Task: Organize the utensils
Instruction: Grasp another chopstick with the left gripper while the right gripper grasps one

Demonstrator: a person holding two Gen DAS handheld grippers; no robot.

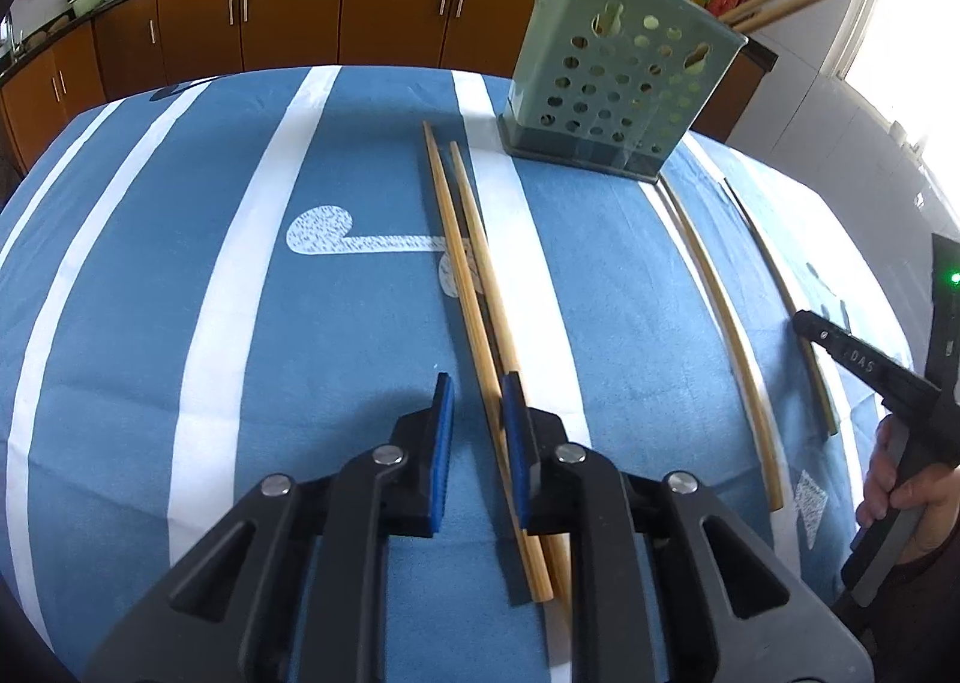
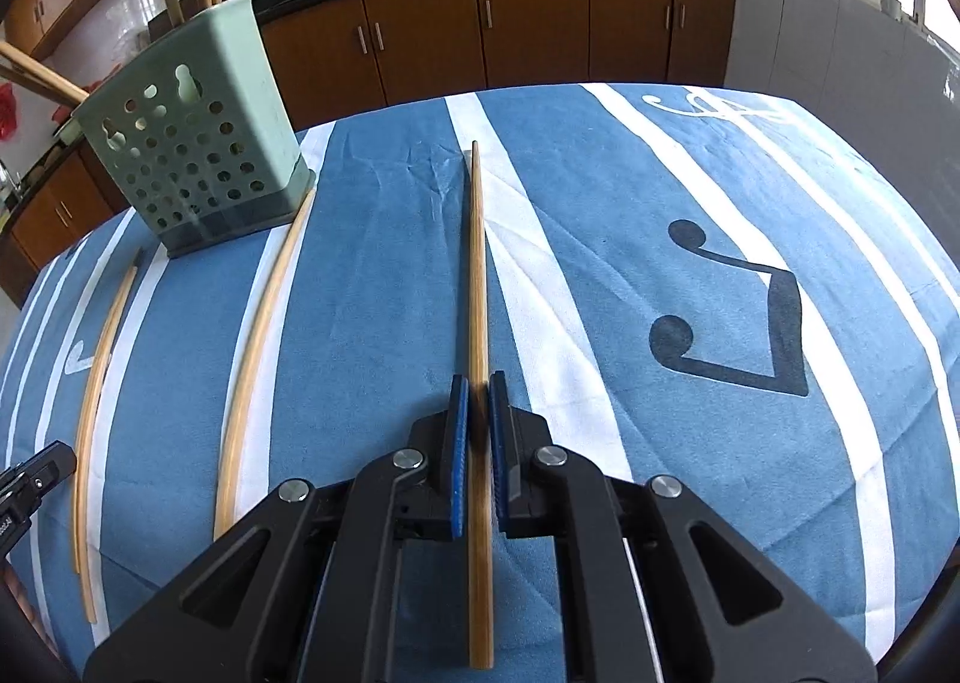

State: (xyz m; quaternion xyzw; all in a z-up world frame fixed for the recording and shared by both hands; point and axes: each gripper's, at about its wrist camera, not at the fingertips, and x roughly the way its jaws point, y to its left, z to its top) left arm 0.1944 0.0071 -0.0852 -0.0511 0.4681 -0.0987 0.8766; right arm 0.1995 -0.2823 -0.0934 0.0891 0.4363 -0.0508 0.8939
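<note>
Right gripper (image 2: 479,401) angled down, jaws clamping chopstick (image 2: 477,275)

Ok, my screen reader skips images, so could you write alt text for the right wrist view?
The right gripper has its jaws shut on a wooden chopstick that points away over a blue-and-white striped tablecloth. To the left, two more chopsticks lie beside a green perforated utensil holder.
</note>
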